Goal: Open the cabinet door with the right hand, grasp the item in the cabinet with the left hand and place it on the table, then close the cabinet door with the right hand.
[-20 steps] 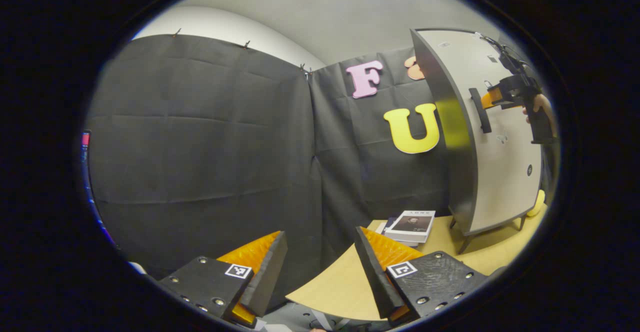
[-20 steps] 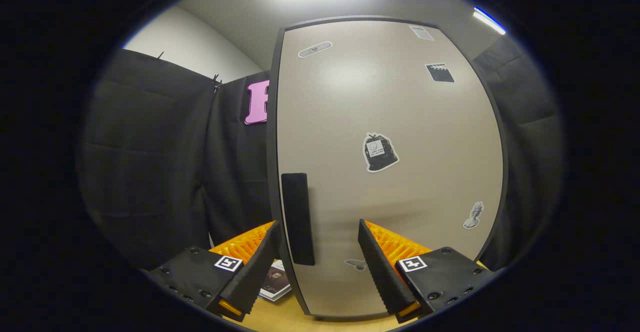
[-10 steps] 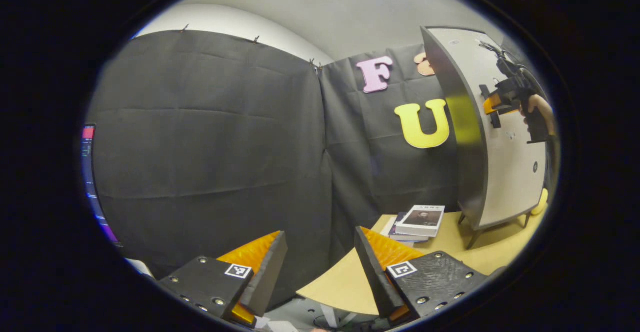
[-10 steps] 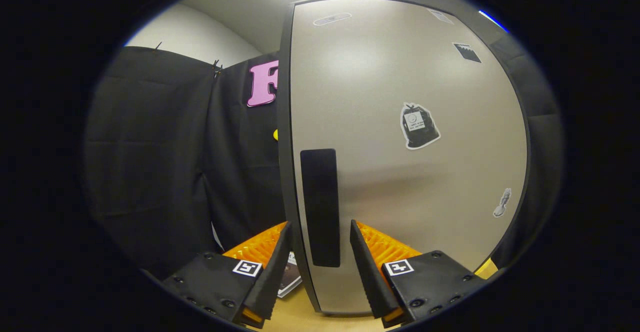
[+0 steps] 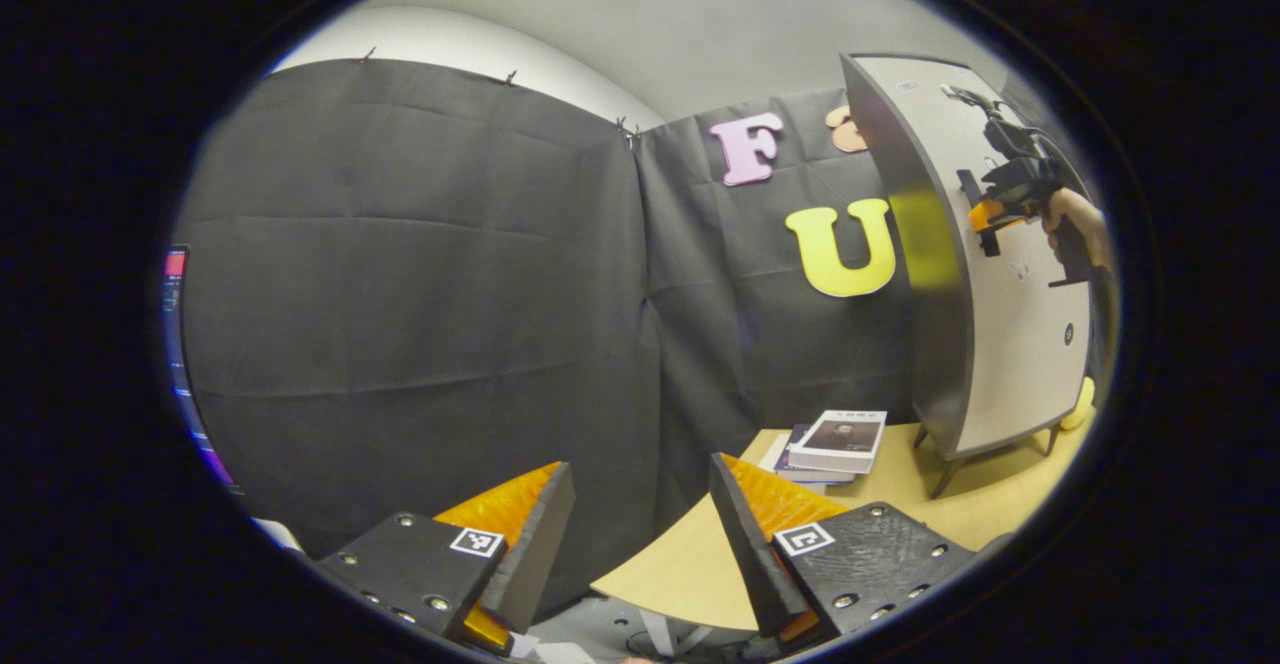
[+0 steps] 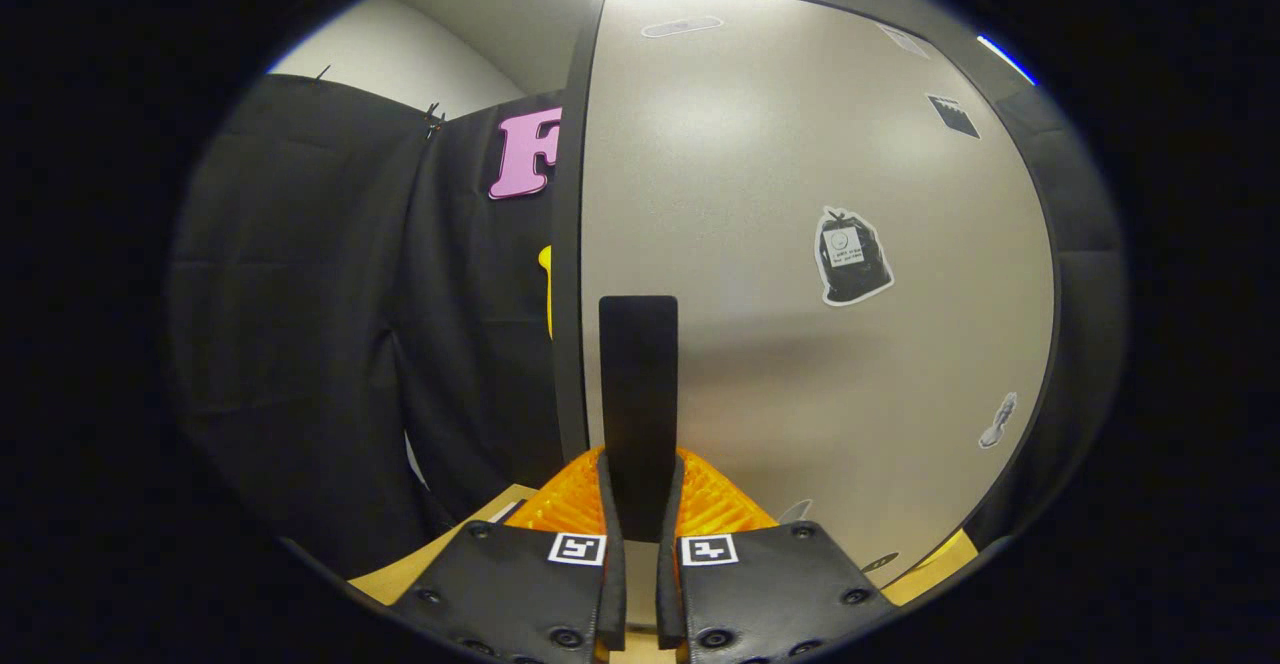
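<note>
One cabinet door [image 6: 800, 244] fills the right claw's view, and the right claw [image 6: 640, 504] is clamped on its dark upright handle [image 6: 638, 394], a finger pressed to either side of the bar. That puts us on the opening step: the door looks shut flush against the cabinet [image 5: 990, 344], which stands on short legs at the far end of the counter [image 5: 900, 504]. The item to fetch is presumably inside, hidden behind that door, so what it is can't be told. Next move, by my read, is a pull on the handle along the door's swing, hinge on the side away from the handle, keeping the grip square so the bar doesn't slip out. Over in the left claw's view, the left claw [image 5: 640, 534] hangs spread wide and empty, low by the near edge of the counter, well apart from the cabinet; the right claw [image 5: 990, 214] shows there too, at the handle, with a hand [image 5: 1075, 219] behind it. Count: one cabinet, one door, one handle, two claws, a small stack of books [image 5: 835, 441] on the counter just beside the cabinet, and something yellow [image 5: 1078, 406] peeking past its far side.
</note>
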A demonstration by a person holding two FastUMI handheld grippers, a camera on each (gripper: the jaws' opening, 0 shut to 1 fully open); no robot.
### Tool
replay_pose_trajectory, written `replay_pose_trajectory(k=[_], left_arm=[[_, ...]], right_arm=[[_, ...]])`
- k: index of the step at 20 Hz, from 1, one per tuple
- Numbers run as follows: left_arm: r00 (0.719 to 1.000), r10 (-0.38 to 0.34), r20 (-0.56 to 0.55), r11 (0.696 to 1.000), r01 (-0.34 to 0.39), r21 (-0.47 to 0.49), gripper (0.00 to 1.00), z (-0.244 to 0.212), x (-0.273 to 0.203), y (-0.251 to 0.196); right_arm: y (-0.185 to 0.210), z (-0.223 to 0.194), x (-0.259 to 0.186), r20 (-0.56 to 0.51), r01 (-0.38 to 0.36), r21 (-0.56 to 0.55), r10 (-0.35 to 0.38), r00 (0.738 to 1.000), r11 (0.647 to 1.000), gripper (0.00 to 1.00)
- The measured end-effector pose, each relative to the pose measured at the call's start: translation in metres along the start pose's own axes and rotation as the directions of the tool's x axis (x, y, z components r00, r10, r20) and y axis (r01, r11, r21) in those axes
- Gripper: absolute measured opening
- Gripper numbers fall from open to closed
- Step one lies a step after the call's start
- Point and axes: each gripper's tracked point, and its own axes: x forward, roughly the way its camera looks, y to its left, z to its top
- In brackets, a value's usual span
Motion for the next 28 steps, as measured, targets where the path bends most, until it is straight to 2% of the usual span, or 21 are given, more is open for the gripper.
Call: replay_pose_trajectory(k=[5, 6, 7, 14, 17, 18, 21, 28], left_arm=[[0.999, -0.034, 0.026, 0.999, 0.034, 0.000, 0.82, 0.009, 0.003, -0.016], [0.999, -0.043, 0.032, 0.999, 0.043, 0.001, 0.82, 0.013, 0.003, -0.019], [0.998, -0.054, 0.037, 0.999, 0.054, 0.001, 0.82, 0.015, 0.003, -0.023], [0.988, -0.134, 0.073, 0.991, 0.134, 0.012, 0.83, 0.030, 0.001, -0.060], [0.979, -0.183, 0.092, 0.983, 0.182, 0.023, 0.83, 0.037, 0.003, -0.084], [0.975, -0.200, 0.099, 0.980, 0.198, 0.027, 0.83, 0.041, 0.003, -0.091], [0.960, -0.252, 0.125, 0.968, 0.250, 0.035, 0.83, 0.052, 0.001, -0.114], [0.927, -0.348, 0.142, 0.937, 0.346, 0.042, 0.82, 0.059, -0.005, -0.157]], right_arm=[[0.004, 0.001, -0.014, -0.014, -0.052, 0.006, 0.052, 0.999, 0.999, 0.11], [0.005, 0.001, -0.018, -0.017, -0.064, 0.009, 0.064, 0.998, 0.998, 0.13], [0.005, 0.002, -0.021, -0.014, -0.076, 0.010, 0.076, 0.997, 0.997, 0.11], [0.007, 0.003, -0.049, -0.041, -0.144, 0.025, 0.145, 0.989, 0.989, 0.13], [0.007, 0.003, -0.057, -0.040, -0.181, 0.023, 0.182, 0.982, 0.983, 0.16], [0.006, 0.002, -0.060, -0.043, -0.194, 0.018, 0.195, 0.980, 0.981, 0.13], [0.004, 0.003, -0.073, -0.051, -0.223, 0.029, 0.224, 0.973, 0.974, 0.13], [-0.003, 0.004, -0.093, -0.064, -0.234, 0.025, 0.235, 0.970, 0.972, 0.13]])
